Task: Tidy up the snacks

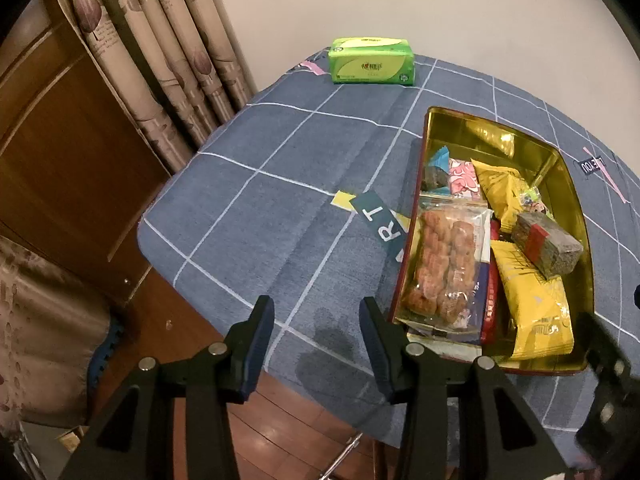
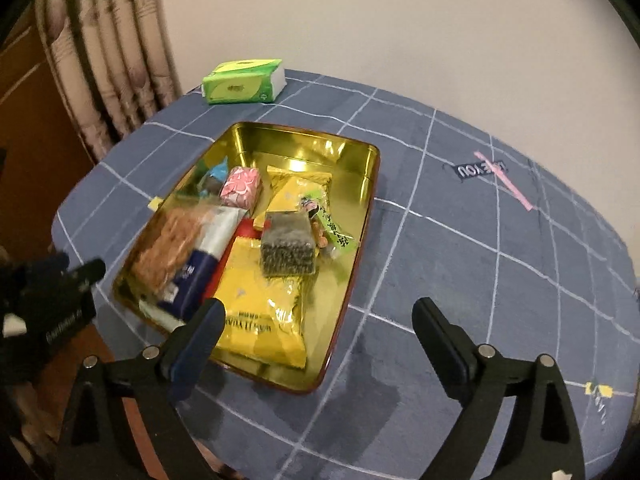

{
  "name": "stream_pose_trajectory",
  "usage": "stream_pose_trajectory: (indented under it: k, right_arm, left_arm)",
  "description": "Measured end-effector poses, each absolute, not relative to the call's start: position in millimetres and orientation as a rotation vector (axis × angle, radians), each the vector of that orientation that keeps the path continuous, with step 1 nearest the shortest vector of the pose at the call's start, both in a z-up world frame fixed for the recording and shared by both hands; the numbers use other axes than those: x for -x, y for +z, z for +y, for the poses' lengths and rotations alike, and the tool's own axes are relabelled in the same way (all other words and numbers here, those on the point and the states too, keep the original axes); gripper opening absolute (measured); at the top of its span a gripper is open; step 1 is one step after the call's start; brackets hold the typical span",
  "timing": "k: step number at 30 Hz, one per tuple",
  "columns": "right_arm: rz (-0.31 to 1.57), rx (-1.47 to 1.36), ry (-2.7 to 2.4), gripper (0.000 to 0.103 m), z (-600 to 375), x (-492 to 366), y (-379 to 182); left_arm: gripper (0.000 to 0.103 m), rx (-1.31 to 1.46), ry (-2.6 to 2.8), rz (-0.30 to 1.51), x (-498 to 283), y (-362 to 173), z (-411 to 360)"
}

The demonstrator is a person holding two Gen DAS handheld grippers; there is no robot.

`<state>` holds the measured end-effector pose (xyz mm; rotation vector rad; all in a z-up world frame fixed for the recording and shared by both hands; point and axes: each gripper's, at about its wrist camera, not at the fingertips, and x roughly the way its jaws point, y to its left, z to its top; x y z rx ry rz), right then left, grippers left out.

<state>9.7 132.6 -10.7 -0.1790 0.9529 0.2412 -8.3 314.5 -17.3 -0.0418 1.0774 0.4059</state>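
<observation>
A gold tin (image 1: 576,216) (image 2: 360,184) with a red rim lies on the blue checked tablecloth and holds several snacks. Among them are a clear bag of brown fried pieces (image 1: 440,260) (image 2: 172,240), a large yellow packet (image 1: 532,304) (image 2: 260,312), a dark wrapped block (image 1: 548,244) (image 2: 286,248) and a pink candy (image 1: 462,176) (image 2: 240,186). My left gripper (image 1: 316,308) hovers over the cloth just left of the tin's near corner, open and empty. My right gripper (image 2: 320,308) stands wide open above the tin's near right corner, with nothing held.
A green tissue pack (image 1: 372,60) (image 2: 244,82) sits at the table's far edge by the wall. Patterned curtains (image 1: 168,60) and a wooden door (image 1: 60,152) stand to the left. The table's near edge drops to a wooden floor (image 1: 288,432).
</observation>
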Motion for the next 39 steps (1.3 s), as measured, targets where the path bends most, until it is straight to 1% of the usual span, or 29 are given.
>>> stream_pose_trajectory:
  k: [5, 22, 39]
  right_arm:
    - [0.952, 0.234, 0.252, 0.093, 139.5, -2.4, -14.3]
    - [1.045, 0.170, 0.260, 0.093, 133.0, -9.7, -39.1]
    - [1.054, 0.123, 0.312, 0.093, 135.7, -5.0, -31.3]
  left_arm:
    - [0.045, 0.039, 0.401, 1.075, 9.4, -16.1, 311.8]
    - [0.045, 0.039, 0.394, 1.076, 7.7, -17.0, 308.2]
    - [0.045, 0.043, 0.400, 1.086, 7.8, -19.6, 309.8]
